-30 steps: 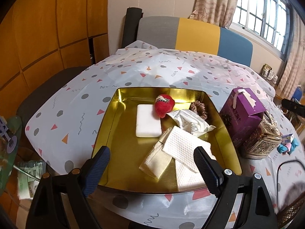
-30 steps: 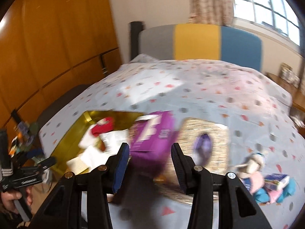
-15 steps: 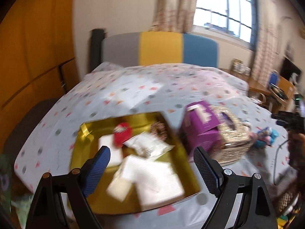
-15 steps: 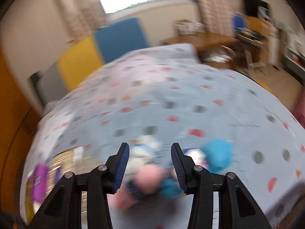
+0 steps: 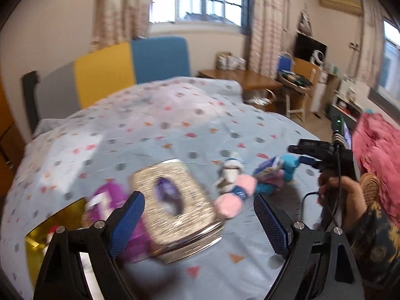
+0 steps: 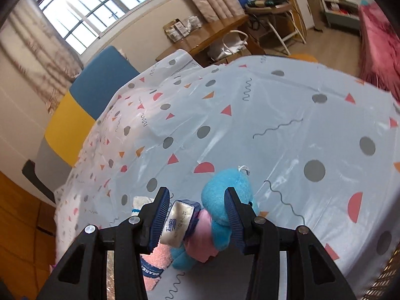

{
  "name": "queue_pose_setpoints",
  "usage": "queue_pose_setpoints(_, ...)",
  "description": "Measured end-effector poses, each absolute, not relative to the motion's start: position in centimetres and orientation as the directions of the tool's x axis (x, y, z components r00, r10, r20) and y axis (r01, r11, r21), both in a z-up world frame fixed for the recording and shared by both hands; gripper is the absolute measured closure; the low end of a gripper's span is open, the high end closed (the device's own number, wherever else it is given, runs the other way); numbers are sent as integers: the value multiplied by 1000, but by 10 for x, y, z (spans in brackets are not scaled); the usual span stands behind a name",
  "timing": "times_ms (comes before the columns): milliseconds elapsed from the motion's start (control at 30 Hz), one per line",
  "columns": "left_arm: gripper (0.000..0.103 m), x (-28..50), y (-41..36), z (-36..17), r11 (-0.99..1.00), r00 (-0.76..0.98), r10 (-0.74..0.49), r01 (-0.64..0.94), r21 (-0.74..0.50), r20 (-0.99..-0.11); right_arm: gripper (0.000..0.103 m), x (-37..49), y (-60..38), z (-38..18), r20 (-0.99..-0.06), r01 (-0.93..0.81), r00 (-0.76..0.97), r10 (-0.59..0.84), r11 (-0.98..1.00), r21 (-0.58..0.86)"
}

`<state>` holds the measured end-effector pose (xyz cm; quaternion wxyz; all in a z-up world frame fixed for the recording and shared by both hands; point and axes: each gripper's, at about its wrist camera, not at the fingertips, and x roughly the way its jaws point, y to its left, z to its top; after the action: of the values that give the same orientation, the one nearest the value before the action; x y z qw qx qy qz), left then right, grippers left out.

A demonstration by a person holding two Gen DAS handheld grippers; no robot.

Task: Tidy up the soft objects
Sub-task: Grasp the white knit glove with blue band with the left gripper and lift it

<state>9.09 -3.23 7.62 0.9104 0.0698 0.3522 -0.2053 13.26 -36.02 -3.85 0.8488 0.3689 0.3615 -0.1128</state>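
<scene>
Directly ahead, the blue plush toy point(image 6: 225, 195) and Tempo tissue pack point(image 6: 178, 222) lie on the patterned tablecloth point(image 6: 275, 115), between our right gripper's point(image 6: 197, 215) half-open jaws; our left gripper point(image 5: 197, 215), wide, hangs farther off.

Left wrist view is smeared by motion: gold tray point(image 5: 37, 235) is cut off at the edge, purple box point(image 5: 105, 200) is half hidden behind the glitter box point(image 5: 175, 205). Pink plush point(image 6: 155, 260) is mostly covered by right gripper point(image 6: 197, 208).
</scene>
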Motion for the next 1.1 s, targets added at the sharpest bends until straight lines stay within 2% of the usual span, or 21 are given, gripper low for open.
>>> queue_pose_setpoints(133, 14, 117, -75, 65, 886, 616, -325, 464, -3, -717, 57, 135, -361, -44, -701, 466, 707, 98, 681, 565)
queue_pose_setpoints(200, 18, 135, -99, 57, 877, 585, -323, 481, -2, -744, 57, 134, -362, -44, -694, 460, 712, 110, 674, 579)
queue_pose_setpoints(367, 35, 172, -139, 26, 860, 501, -310, 510, -15, -808, 57, 133, -366, -46, -677, 449, 722, 143, 648, 616)
queue_pose_setpoints(567, 35, 216, -173, -23, 886, 420, -236, 462, -18, -876, 57, 132, -369, -49, -658, 436, 730, 182, 618, 654)
queue_pose_setpoints(700, 35, 241, -183, -46, 910, 378, -218, 413, -47, -900, 57, 133, -369, -50, -644, 420, 736, 208, 606, 676)
queue_pose_setpoints(900, 34, 269, -197, -77, 921, 346, -162, 389, -16, -924, 56, 133, -367, -50, -626, 400, 744, 234, 595, 698)
queue_pose_setpoints(933, 36, 273, -198, -81, 924, 342, -168, 382, -27, -925, 56, 134, -367, -50, -624, 397, 744, 239, 593, 701)
queue_pose_setpoints(967, 53, 276, -199, -83, 923, 332, -181, 383, -44, -926, 51, 134, -367, -50, -623, 396, 744, 241, 592, 702)
queue_pose_setpoints(1000, 58, 279, -201, -88, 919, 306, -199, 389, -69, -931, 47, 134, -367, -50, -622, 395, 744, 244, 590, 704)
queue_pose_setpoints(1100, 65, 279, -194, -84, 922, 310, -241, 369, -117, -920, 47, 134, -367, -50, -622, 398, 746, 240, 588, 704)
